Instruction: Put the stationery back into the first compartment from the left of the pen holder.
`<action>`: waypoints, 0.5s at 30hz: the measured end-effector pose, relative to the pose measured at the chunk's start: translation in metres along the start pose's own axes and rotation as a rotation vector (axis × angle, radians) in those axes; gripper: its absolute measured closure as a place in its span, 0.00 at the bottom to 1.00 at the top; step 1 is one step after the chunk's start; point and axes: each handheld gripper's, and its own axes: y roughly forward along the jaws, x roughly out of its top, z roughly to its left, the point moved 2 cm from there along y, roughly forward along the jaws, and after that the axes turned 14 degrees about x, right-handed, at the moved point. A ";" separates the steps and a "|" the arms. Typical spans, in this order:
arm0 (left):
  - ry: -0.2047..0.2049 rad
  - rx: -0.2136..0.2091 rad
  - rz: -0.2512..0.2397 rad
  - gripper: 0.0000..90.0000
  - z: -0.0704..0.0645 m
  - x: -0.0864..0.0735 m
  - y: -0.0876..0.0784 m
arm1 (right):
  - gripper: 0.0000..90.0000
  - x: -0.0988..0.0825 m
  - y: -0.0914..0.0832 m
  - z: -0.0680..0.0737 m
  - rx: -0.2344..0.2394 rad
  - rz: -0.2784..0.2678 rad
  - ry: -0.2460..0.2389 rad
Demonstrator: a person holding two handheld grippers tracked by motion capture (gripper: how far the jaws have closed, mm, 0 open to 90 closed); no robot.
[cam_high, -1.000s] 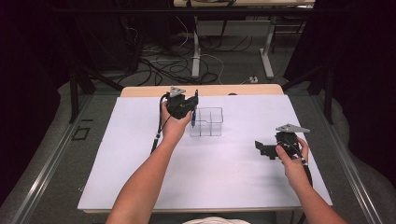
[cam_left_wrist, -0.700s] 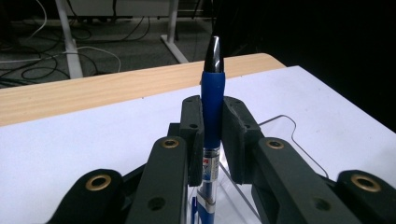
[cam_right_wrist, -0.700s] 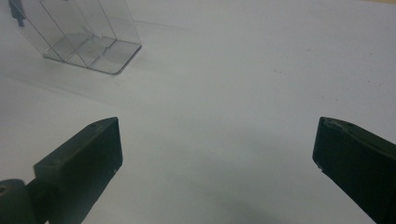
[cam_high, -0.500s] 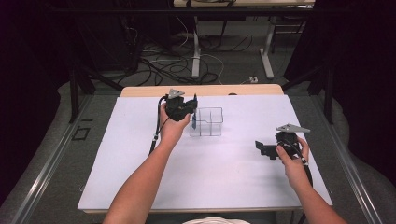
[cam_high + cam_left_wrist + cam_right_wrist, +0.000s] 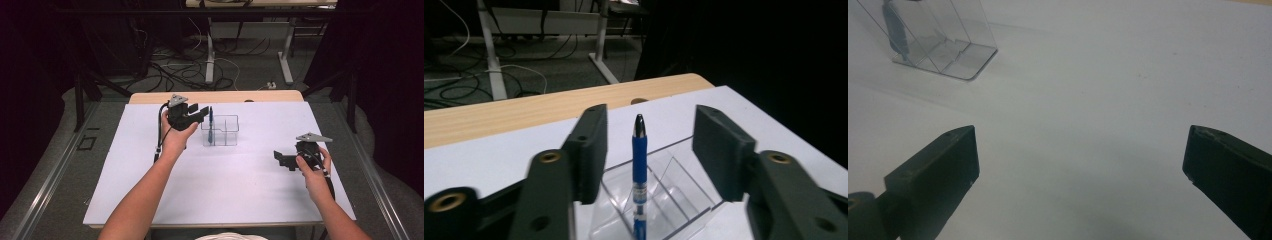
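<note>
**Pen stood in the clear holder, left tongs let go**

The left gripper [image 5: 200, 114] hung just beside the clear holder [image 5: 220, 131], its jaws apart and having just been opening. In the left gripper view the blue pen [image 5: 639, 170] stood upright between the two pads [image 5: 589, 150], with clear air on either side of it, so nothing pressed on it. The pen's lower end sat inside the holder [image 5: 674, 192], in the compartment at the gripper's side; from the high view the pen [image 5: 211, 125] rose above the holder's left edge. It seemed to lean on a divider or wall, though which one could not be told.

The right gripper [image 5: 283, 159] rested low over the white sheet [image 5: 250, 200], well apart from the holder, jaws wide and holding nothing. Its own view looked across bare sheet toward the holder [image 5: 943, 47] with the pen [image 5: 894, 30] blurred inside.

Judged from this, the main step was done: the pen was in the holder and released. What was left looked small, namely drawing the left gripper clear without brushing the pen's top, which stood level with the pads. No other loose items lay on the sheet, so the work appeared close to its end.
</note>
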 end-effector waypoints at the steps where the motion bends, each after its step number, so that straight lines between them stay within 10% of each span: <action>1: 0.009 0.002 -0.010 0.48 0.002 0.000 -0.003 | 0.01 0.000 0.000 0.000 0.000 0.001 0.000; 6: 0.014 -0.008 0.002 0.36 0.012 -0.003 -0.015 | 0.01 0.000 0.000 -0.001 0.001 0.001 -0.005; 15: 0.040 0.125 0.014 0.27 0.037 -0.011 -0.043 | 0.01 -0.001 0.000 -0.002 -0.001 0.002 -0.006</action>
